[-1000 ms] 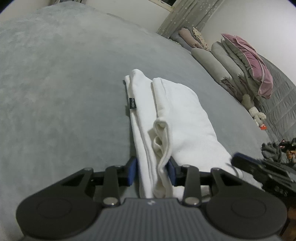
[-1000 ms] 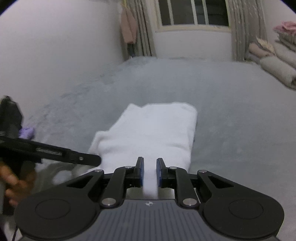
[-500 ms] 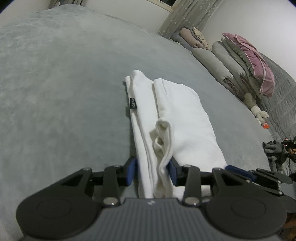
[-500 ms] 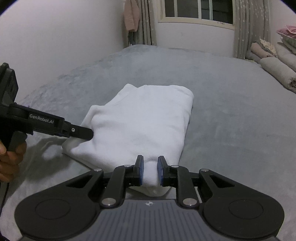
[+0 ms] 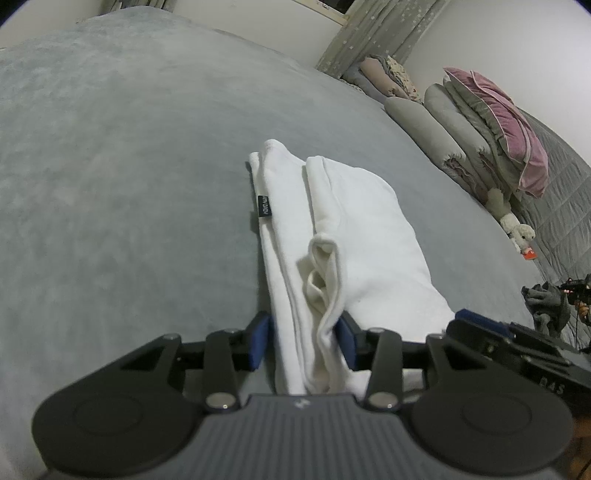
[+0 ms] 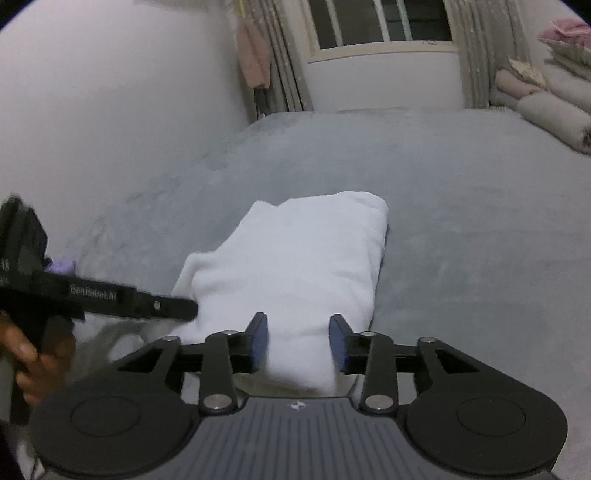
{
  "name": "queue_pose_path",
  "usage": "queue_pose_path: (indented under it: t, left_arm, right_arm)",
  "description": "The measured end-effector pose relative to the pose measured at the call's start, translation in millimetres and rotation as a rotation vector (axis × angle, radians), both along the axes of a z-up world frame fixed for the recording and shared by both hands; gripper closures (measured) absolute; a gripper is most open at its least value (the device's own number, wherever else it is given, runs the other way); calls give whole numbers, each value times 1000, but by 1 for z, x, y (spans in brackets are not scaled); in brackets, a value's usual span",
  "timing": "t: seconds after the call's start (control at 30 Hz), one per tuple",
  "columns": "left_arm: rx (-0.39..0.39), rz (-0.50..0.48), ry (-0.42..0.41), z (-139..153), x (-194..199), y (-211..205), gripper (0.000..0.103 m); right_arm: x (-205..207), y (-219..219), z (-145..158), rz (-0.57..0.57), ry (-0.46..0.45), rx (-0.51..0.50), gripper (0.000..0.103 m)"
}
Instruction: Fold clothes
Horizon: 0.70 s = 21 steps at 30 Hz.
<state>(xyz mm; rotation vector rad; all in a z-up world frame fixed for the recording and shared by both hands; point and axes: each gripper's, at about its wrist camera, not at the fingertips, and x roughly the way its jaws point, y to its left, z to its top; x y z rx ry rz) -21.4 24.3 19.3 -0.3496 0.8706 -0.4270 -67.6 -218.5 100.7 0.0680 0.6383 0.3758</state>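
Observation:
A white folded garment [image 5: 354, 229] lies on the grey bed cover [image 5: 129, 184], with a small black label [image 5: 263, 206] on its left edge. My left gripper [image 5: 303, 343] straddles the garment's layered near edge; a sliver of bed shows beside the left pad, so the jaws stand loose around the cloth. In the right wrist view the same garment [image 6: 306, 258] is a smooth rectangle. My right gripper [image 6: 299, 341] is at its near end, jaws opening, the cloth between the pads but not pinched. A hand [image 6: 33, 362] holds the left gripper, whose fingers [image 6: 177, 308] reach the garment's left edge.
Rolled grey bedding and a pink pillow [image 5: 480, 122] line the far right of the bed, with a plush toy [image 5: 517, 232] and a dark cloth heap [image 5: 546, 306] below them. A window [image 6: 380, 22] and curtains stand beyond the bed, and a white wall [image 6: 110, 110] runs along its left.
The right gripper's jaws have spread apart and let go of the garment's near end. The left gripper's jaws have widened a little around the layered edge. The garment lies still.

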Motion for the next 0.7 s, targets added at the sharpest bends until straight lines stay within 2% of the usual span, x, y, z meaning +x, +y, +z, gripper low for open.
queue_pose_path:
  t: [0.07,0.13,0.37,0.53,0.7]
  left_arm:
    - [6,0,-3,0,0,-1,64]
    - [16,1,-9,1,-1,-3,64]
    - [62,8,-36,3,-6,-9,59]
    - [66,8,-38,4,-8,-9,58]
    - [71,2,-42,3,-8,-8,57]
  right_arm:
    - [2,2,-1,-14,-6,-24,59]
    - [5,3,-3,-22,3,-33,58]
    - [11,1,-6,-44,23,4,55]
    - [18,0,-7,-55,38,23,51]
    - [42,-6,-10,-62,87,80,45]
